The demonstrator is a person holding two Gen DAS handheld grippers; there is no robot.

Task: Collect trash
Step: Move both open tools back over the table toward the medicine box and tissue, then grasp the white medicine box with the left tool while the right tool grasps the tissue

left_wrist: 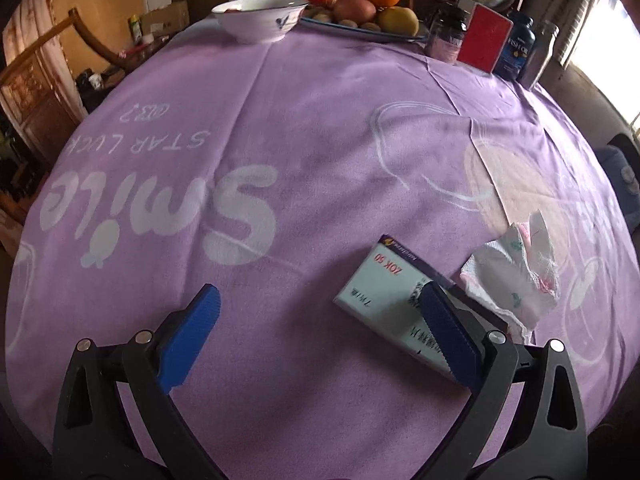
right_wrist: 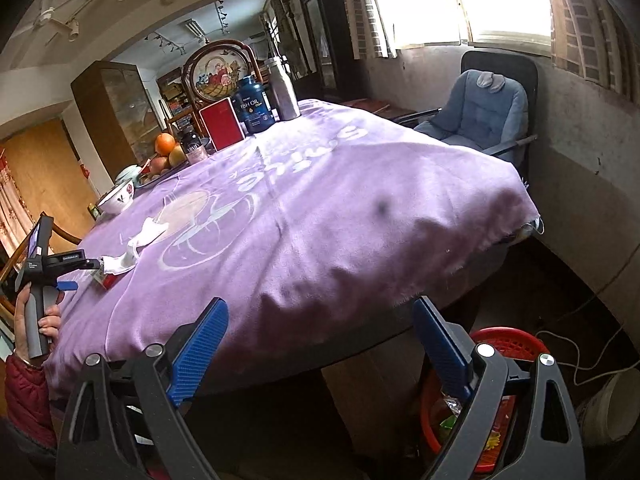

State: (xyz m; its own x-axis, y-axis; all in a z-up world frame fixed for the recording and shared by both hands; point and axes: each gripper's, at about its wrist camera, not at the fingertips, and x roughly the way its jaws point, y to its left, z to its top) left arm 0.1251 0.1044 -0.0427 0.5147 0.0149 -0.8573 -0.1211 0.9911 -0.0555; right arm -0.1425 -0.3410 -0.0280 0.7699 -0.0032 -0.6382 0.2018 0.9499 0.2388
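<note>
A flat white medicine box [left_wrist: 380,296] with a dark edge lies on the purple tablecloth [left_wrist: 300,128]. A crumpled white tissue [left_wrist: 516,276] lies just right of it. My left gripper [left_wrist: 320,320] is open just above the cloth; its right finger [left_wrist: 444,332] overlaps the box's near right corner, and the left finger stands over bare cloth. In the right wrist view the box [right_wrist: 102,278] and tissue [right_wrist: 120,260] show at the far left beside the left gripper [right_wrist: 66,286]. My right gripper [right_wrist: 320,336] is open and empty at the table's near edge, above a red trash basket [right_wrist: 508,344] on the floor.
A white bowl [left_wrist: 256,18], a fruit tray [left_wrist: 360,12], bottles [left_wrist: 516,46] and a red box [left_wrist: 484,38] stand at the table's far side. A blue cushioned chair [right_wrist: 480,112] stands by the window. A white bucket [right_wrist: 612,404] and cables lie on the floor near the basket.
</note>
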